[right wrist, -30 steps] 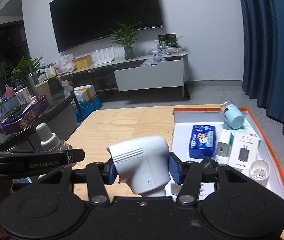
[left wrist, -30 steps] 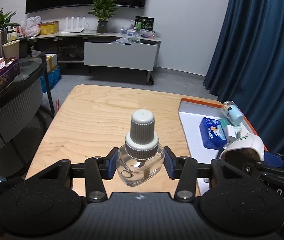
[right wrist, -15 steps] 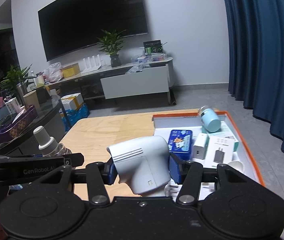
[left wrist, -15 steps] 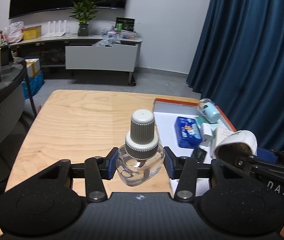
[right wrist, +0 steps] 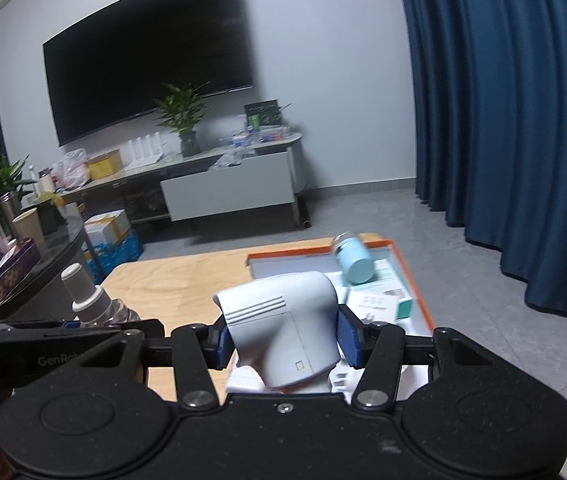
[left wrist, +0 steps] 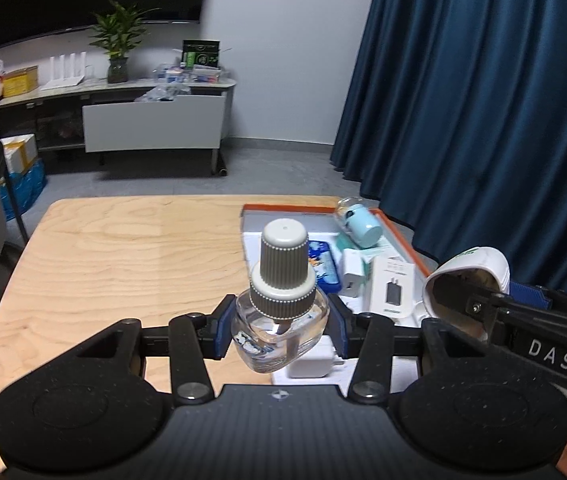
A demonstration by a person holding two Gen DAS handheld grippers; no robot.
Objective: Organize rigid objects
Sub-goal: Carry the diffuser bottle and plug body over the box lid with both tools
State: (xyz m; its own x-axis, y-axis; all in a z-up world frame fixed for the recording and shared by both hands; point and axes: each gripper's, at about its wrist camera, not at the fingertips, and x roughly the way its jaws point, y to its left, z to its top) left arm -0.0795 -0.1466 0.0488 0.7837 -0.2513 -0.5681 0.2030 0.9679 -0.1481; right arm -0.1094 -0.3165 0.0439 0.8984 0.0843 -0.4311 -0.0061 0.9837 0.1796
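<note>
A clear glass refill bottle (left wrist: pixel 279 330) with a ribbed grey-and-white cap was pinched by its body between the blue pads of the left gripper (left wrist: pixel 279 330), and it was kept upright, probably so that the liquid inside would not run toward the cap. A white plastic device with a vented side (right wrist: pixel 281 330) was clamped at its narrower lower part by the right gripper (right wrist: pixel 283 340), its rounded head left free above the fingers; that hold was judged to allow it to be set down flat.

Both tools were held level and side by side above the near edge of the wooden table (left wrist: pixel 123 256), each carried clear of the surface. The left one was poised over the tray's left rim, the right one over the tray itself. The orange-rimmed tray (left wrist: pixel 403 240) lay to the right and already held a blue tin (left wrist: pixel 325 266), a pale blue cylinder (left wrist: pixel 359 226) on its side, a white charger box (left wrist: pixel 393 288) and a white plug adapter (left wrist: pixel 353 276). Both carried items were therefore judged to be meant for the tray, where free space looked scarce near the front.
</note>
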